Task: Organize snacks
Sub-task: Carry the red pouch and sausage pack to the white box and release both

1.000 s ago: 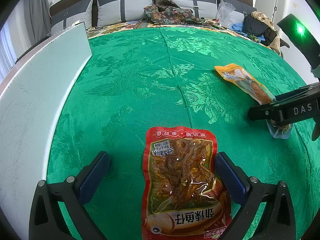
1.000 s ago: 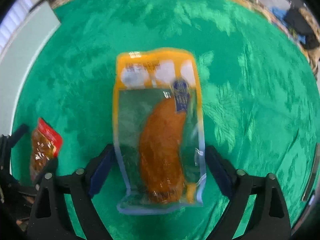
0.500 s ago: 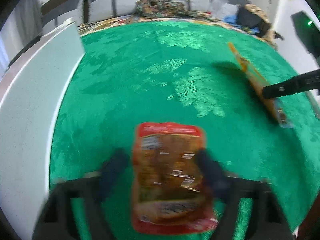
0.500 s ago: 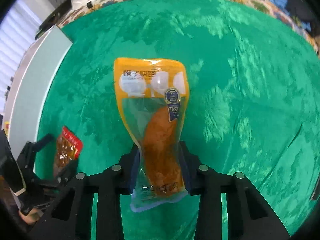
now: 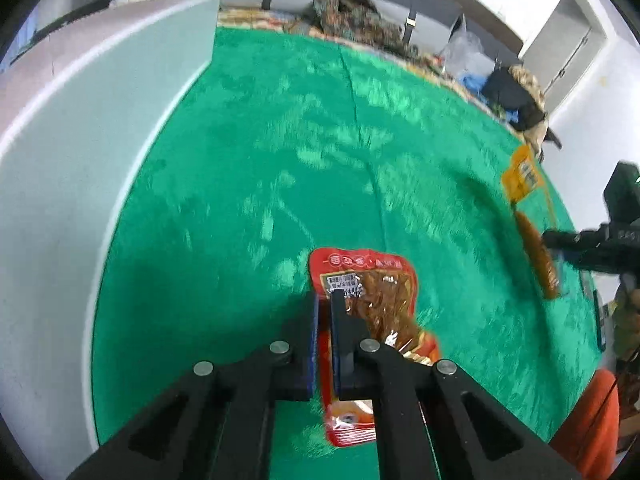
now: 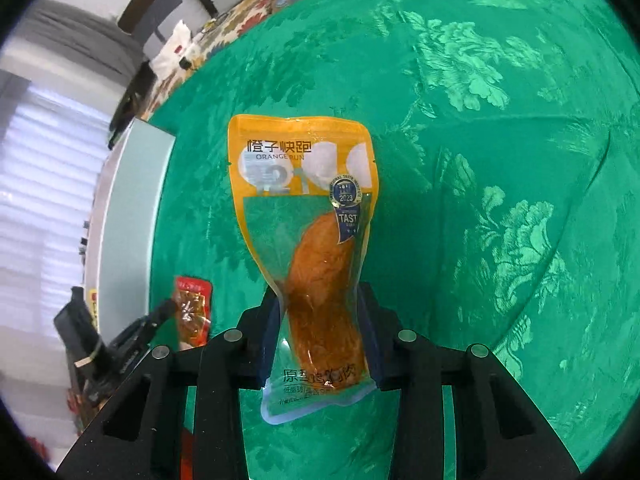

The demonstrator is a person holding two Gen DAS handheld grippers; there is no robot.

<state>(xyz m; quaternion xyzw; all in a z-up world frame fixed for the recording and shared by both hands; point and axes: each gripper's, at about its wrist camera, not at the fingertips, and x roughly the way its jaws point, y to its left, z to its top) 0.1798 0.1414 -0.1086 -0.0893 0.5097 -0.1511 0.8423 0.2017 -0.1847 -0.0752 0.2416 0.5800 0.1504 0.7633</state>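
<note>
Left gripper (image 5: 325, 312): jaws clamped on red snack pouch (image 5: 372, 300), low centre of its frame, above green cloth (image 5: 280, 160). Right gripper (image 6: 320, 312): pinching orange snack pouch (image 6: 312, 216), mid-frame, upright. Pale board (image 5: 80, 160) at left edge.

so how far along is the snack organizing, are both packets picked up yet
Done: both packets are gripped. The left gripper is shut on the red snack packet, the right gripper is shut on the orange snack packet, held above the green cloth.
In hand: carrying both.
Left: putting them down somewhere; neither view shows a bin or a sorted pile, only the pale board beside the cloth.
</note>
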